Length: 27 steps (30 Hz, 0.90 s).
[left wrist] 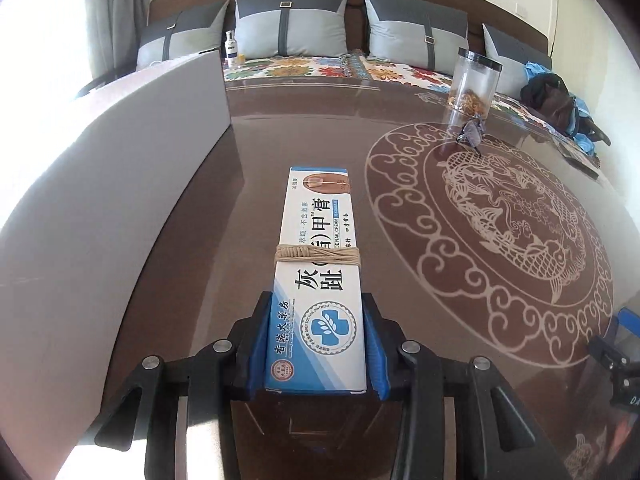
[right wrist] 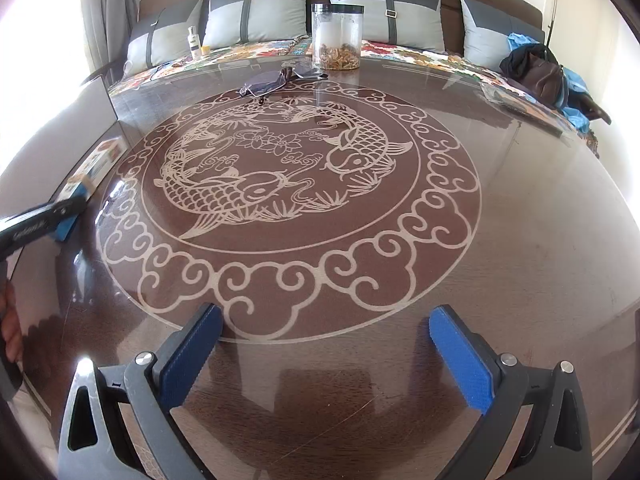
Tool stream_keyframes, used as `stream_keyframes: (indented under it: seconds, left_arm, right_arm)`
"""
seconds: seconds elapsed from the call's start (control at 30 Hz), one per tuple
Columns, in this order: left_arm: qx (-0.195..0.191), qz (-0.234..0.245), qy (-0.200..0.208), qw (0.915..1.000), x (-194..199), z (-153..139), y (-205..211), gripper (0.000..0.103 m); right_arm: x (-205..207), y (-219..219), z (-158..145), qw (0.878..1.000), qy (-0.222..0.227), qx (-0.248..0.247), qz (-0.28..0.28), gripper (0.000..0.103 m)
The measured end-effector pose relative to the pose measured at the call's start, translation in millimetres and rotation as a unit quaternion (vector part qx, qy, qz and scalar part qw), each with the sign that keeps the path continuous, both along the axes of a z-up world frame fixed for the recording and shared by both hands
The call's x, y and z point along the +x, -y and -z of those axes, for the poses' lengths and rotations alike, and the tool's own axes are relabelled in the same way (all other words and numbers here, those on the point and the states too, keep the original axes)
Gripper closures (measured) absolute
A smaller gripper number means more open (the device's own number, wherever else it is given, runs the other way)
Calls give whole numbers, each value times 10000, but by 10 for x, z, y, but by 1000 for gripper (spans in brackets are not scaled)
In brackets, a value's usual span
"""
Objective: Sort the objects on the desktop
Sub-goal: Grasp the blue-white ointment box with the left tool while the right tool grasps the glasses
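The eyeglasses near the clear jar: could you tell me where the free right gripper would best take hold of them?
Probably at the bridge, from above: the eyeglasses lie flat and folded beside the jar, lenses thin, and the right gripper is open.

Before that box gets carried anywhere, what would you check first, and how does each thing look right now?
1. Left gripper clamped on the box: ok, pads press both sides.
2. String around the box intact: ok.
3. Box lifted clear of the table: cannot tell.
4. Right gripper free: ok, open and empty.
5. Glasses and jar away from the box: ok, at the far side.
6. White board left of the box: ok, not touching.
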<state>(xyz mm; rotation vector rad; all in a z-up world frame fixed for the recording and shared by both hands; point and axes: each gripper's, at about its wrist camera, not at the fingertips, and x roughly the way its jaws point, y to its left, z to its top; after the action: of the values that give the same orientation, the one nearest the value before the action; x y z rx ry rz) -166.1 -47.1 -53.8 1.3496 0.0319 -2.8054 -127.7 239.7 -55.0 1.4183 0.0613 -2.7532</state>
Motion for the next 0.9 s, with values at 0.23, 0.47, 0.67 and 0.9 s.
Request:
stream_keyframes:
  seconds: [0.23, 0.47, 0.67, 0.9]
  left_arm:
    - [-139, -32, 4, 9999, 28, 7, -4, 61]
    - [-115, -37, 7, 9999, 26, 4, 0, 61]
    - [-112, -40, 7, 9999, 24, 3, -2, 61]
    - [-110, -35, 6, 9999, 28, 4, 6, 61]
  right_arm:
    - [0, 2, 0, 10000, 0, 0, 0, 0]
    - [-798, 169, -145, 9945, 130, -822, -637, 0]
    - [-2273, 420, -235, 9921, 294, -1219, 42, 3]
    - [-2928, 752, -114, 9964, 370, -659, 391, 26]
